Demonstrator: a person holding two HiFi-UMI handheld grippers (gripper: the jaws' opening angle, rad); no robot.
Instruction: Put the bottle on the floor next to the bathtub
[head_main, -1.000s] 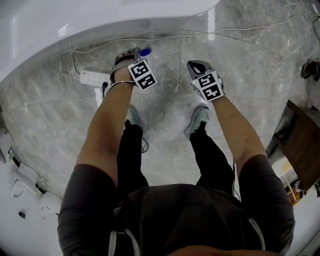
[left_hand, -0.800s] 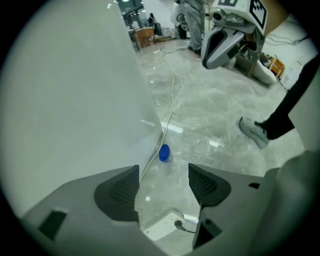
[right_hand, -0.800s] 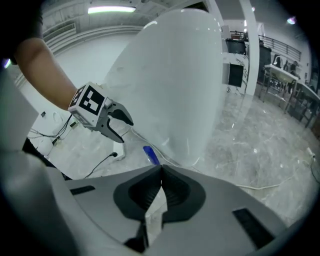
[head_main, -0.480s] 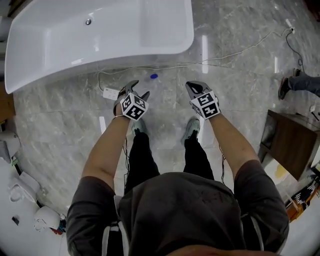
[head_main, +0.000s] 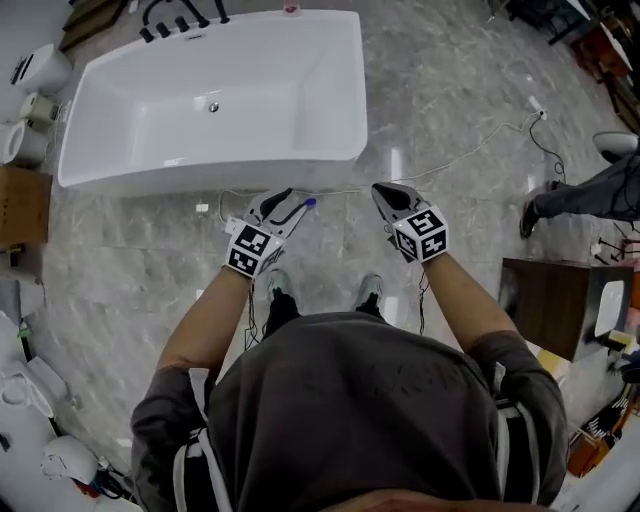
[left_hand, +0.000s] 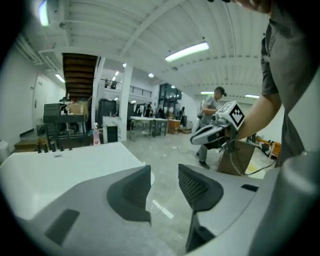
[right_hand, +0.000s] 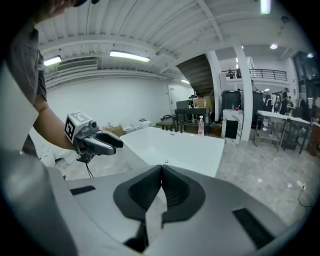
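Blue-capped bottle (head_main: 311, 202) down on the marble floor (head_main: 440, 95), just beside the bathtub (head_main: 200, 176). Left tool (head_main: 285, 205) held high, jaws apart, empty; right tool (head_main: 388, 195) pressed closed on nothing. Looks placed as wanted, seemingly nothing left.

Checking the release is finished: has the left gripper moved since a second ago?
Yes. The left gripper has risen: its view earlier looked down along the bathtub wall, and now it looks level across its top.
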